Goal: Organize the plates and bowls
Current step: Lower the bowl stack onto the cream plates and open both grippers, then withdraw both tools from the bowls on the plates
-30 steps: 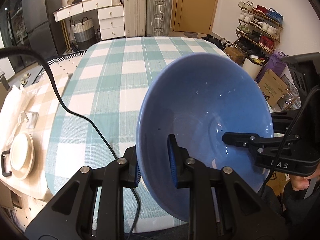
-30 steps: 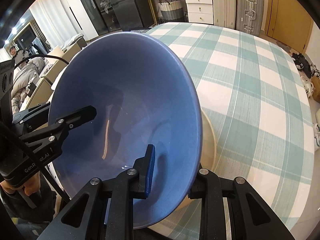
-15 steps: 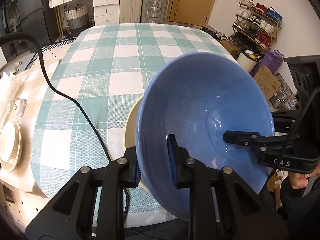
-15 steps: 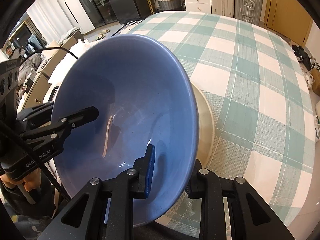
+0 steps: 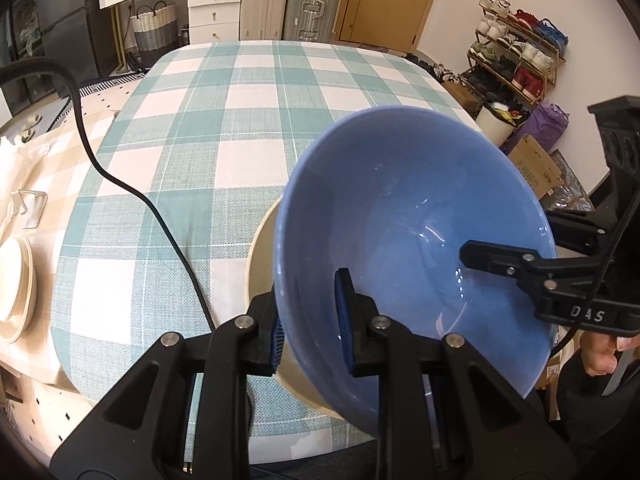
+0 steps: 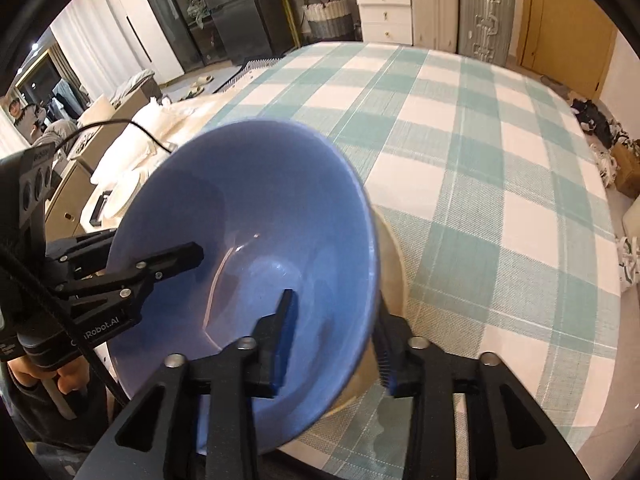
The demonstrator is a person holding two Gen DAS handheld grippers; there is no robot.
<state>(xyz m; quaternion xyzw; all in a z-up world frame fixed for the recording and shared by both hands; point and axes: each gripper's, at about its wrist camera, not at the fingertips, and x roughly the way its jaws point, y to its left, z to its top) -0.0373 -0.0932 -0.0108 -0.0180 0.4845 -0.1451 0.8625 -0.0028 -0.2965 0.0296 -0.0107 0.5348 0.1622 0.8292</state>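
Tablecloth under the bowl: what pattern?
Teal-and-white plaid tablecloth; clearest in the right wrist view.

Blue bowl [image 5: 416,216], cream plate [image 5: 262,256] beneath, teal-and-white checked tablecloth [image 5: 224,120], black claws with blue pads [image 5: 344,316]

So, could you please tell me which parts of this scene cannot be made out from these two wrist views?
- Cream dish under the glossy blue ceramic bowl: mostly covered by it in both views; plate or bowl, unclear.
- Contact between the two: hidden.
- Cream plates on the side table: cut off by the left view's edge.
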